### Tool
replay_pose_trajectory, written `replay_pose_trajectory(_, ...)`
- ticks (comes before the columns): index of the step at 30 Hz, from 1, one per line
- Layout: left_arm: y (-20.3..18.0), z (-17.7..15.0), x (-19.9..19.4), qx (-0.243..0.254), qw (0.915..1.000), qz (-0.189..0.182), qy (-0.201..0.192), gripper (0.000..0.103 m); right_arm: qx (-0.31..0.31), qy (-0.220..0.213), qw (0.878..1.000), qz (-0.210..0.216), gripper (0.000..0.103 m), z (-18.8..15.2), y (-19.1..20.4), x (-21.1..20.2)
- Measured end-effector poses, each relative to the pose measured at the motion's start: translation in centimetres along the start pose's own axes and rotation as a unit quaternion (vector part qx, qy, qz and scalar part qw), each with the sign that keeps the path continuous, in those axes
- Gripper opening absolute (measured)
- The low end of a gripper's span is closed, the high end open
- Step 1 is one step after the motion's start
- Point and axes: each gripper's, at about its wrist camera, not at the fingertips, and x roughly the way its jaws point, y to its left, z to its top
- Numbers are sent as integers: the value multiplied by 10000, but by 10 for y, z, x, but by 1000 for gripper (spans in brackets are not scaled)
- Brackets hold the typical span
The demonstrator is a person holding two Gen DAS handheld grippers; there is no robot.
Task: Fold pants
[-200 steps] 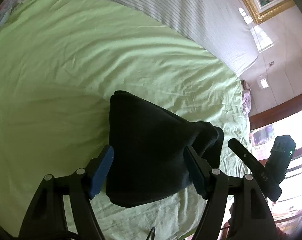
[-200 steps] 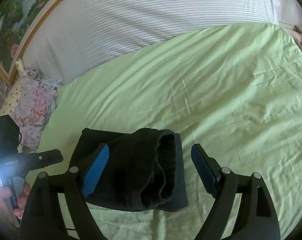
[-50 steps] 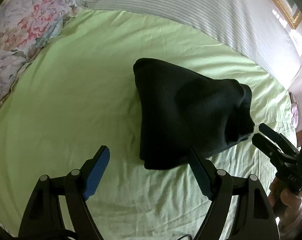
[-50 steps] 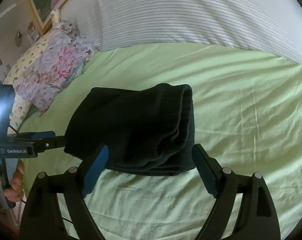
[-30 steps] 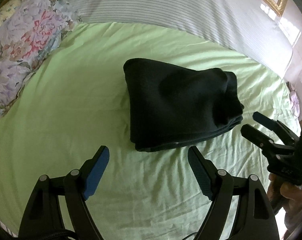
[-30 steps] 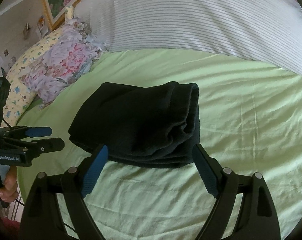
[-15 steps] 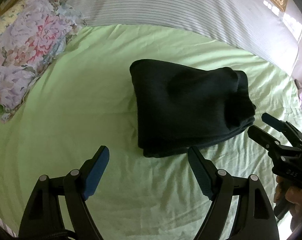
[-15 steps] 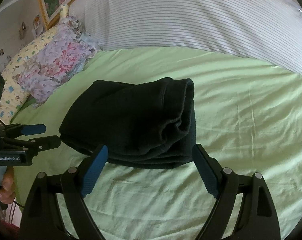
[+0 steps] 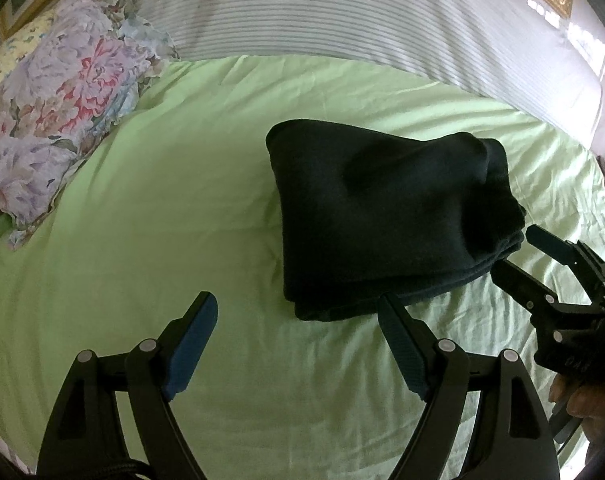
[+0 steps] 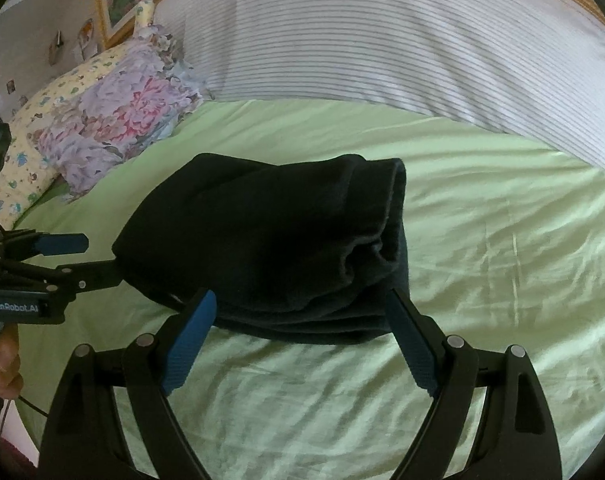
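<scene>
Both tongs (image 9: pixel 296 316) (image 10: pixel 300 312) agape beside pants (image 9: pixel 390 216)

Left hand-held gripper (image 9: pixel 298 316) and right hand-held gripper (image 10: pixel 302 316), both spread wide, empty.

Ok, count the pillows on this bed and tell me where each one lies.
2. The floral pillow lies at the bed's far left corner, against the striped bolster. The yellow patterned pillow lies behind it, partly covered. More may be hidden out of view.

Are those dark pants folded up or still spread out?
Folded: the black pants lie as a compact stacked bundle on the green sheet, layered edges visible, neither gripper holding them.
</scene>
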Motion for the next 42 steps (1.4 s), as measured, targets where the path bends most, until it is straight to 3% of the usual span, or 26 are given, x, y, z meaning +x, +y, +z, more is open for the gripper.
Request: replay_pose_trajectory(42,-9,5,-9,198,9994,-64,-263,83,37,-228,9997,0,90,4,6,-3)
